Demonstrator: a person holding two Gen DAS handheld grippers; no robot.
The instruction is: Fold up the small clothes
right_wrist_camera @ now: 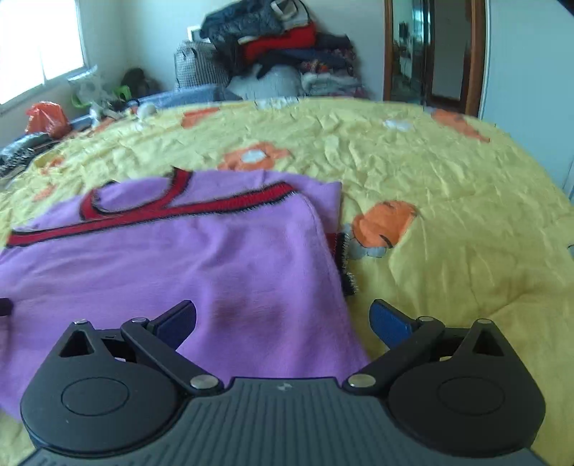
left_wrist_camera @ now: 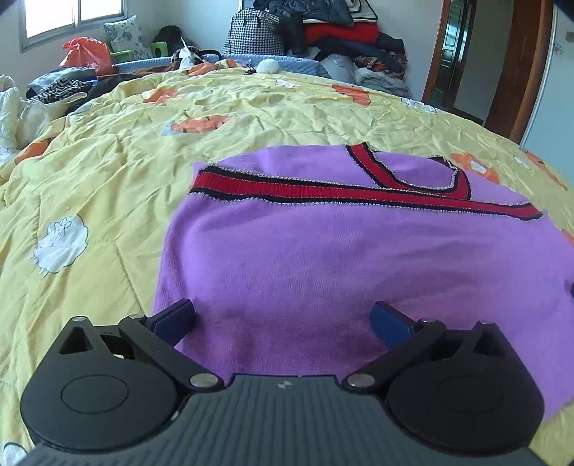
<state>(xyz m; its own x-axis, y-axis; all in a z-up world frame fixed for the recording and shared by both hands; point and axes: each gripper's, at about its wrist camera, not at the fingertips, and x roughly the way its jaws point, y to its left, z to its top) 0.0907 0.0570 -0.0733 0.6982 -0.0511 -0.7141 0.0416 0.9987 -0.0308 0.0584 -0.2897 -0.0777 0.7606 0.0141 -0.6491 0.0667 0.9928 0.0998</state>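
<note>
A small purple knitted top (left_wrist_camera: 323,258) with red and black trim lies flat on the yellow bedspread (left_wrist_camera: 107,172), its sides folded in over the middle. My left gripper (left_wrist_camera: 283,319) is open and empty, just above the near left part of the top. The top also shows in the right wrist view (right_wrist_camera: 179,265). My right gripper (right_wrist_camera: 283,319) is open and empty over the top's near right edge, with its right finger (right_wrist_camera: 391,322) over the bedspread (right_wrist_camera: 448,215).
Piles of clothes (left_wrist_camera: 340,32) and a checked bag (left_wrist_camera: 254,32) stand behind the bed. More clothes and an orange plastic bag (left_wrist_camera: 88,52) lie at the far left. A wooden door frame (left_wrist_camera: 527,71) is at the right.
</note>
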